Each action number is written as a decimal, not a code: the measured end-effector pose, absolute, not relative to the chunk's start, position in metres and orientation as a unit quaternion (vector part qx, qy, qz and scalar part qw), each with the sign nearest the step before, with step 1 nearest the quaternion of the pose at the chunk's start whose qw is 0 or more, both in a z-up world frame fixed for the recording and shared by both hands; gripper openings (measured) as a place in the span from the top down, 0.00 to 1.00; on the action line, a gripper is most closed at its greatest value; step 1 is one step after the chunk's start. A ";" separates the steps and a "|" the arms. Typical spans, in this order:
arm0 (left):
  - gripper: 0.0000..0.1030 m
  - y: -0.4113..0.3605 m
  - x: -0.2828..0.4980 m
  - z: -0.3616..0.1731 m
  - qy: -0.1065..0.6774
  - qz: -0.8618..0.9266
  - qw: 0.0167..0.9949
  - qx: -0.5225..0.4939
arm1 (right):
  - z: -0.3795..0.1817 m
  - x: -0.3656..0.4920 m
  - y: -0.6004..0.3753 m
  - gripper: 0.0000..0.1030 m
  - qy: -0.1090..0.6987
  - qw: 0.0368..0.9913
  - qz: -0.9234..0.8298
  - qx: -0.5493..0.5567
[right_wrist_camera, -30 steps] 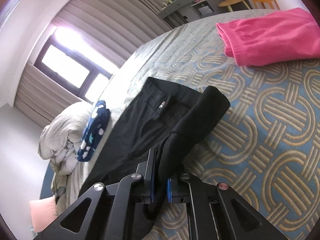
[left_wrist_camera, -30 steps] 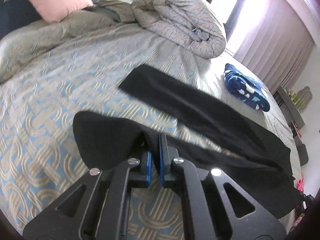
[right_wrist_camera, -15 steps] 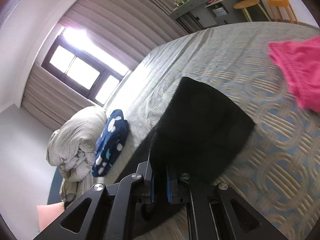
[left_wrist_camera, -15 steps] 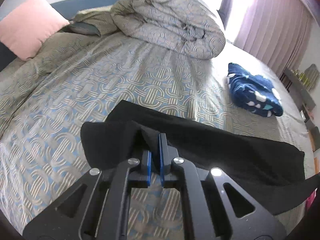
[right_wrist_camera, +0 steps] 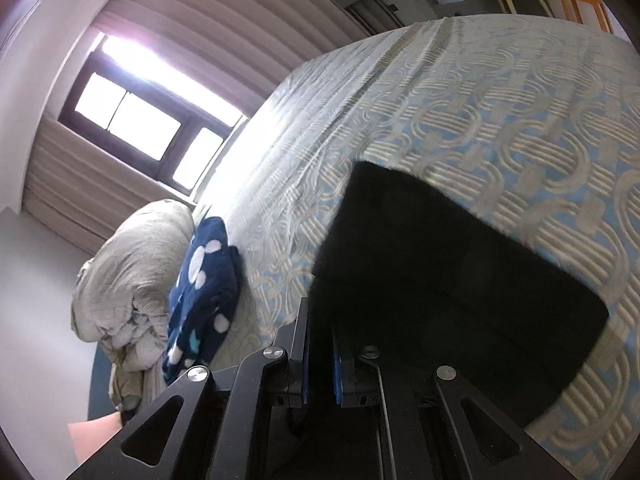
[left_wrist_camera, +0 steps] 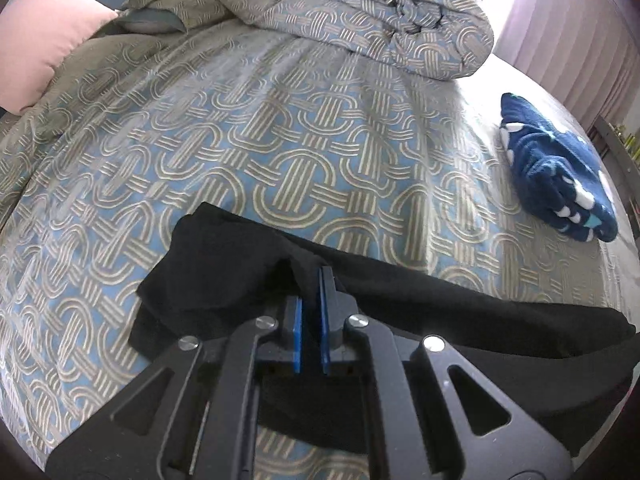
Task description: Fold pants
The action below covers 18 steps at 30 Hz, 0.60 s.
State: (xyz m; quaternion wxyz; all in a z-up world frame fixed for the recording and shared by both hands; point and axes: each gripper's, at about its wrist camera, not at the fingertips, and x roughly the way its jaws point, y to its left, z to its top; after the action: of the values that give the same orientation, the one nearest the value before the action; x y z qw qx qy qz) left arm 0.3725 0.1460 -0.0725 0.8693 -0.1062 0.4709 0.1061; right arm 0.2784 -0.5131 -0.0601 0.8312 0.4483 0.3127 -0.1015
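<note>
From my left wrist view the far end of the black pants (left_wrist_camera: 460, 320) runs off the right edge of the picture, and the part nearest me is hidden under the claw's own frame, so I cannot see the whole garment. The left claw (left_wrist_camera: 310, 312) has its blue pads close together with a fold of the black cloth pinched between them; the cloth bunches up just ahead of the tips and drapes off to the left. This claw points across the bed (left_wrist_camera: 280, 120), tilted down toward the patterned cover.

On the right wrist view the pants (right_wrist_camera: 460, 280) fill the lower middle as a dark, slightly blurred sheet; I cannot make out seams or waistband there. The right claw (right_wrist_camera: 320, 344) is clamped on the pants too, with black cloth filling the narrow gap between the pads and spreading out to the right over the bed (right_wrist_camera: 500, 100). The view is rolled sideways, so this claw is held tilted.

Beyond the pants lie a bundled duvet (left_wrist_camera: 360, 12) and a navy spotted blanket (left_wrist_camera: 560, 184), well apart from the black cloth. A pink pillow (left_wrist_camera: 36, 40) is cut off at the left edge.
</note>
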 end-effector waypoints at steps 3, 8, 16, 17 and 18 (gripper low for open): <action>0.78 0.155 0.384 -0.083 0.478 0.107 0.862 -0.129 | -0.079 0.297 -0.523 0.93 0.329 0.807 -0.099 0.480; 0.42 0.176 0.382 -0.078 0.462 0.108 0.867 -0.152 | -0.109 0.311 -0.538 0.81 0.323 0.772 -0.082 0.541; 0.34 0.205 0.335 -0.050 0.422 0.064 0.888 -0.172 | -0.095 0.278 -0.530 0.28 0.290 0.759 0.010 0.583; 0.34 0.199 0.328 -0.051 0.423 0.038 0.889 -0.171 | -0.095 0.271 -0.523 0.28 0.298 0.761 0.018 0.576; 0.35 0.190 0.321 -0.053 0.427 0.007 0.889 -0.165 | -0.096 0.265 -0.516 0.28 0.307 0.764 0.028 0.568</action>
State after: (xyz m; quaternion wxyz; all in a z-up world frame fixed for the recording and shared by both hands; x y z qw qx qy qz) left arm 0.3215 0.1899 -0.0532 0.8891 -0.1648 0.4270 0.0066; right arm 0.2652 -0.5157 -0.0956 0.7636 0.5676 0.3066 0.0276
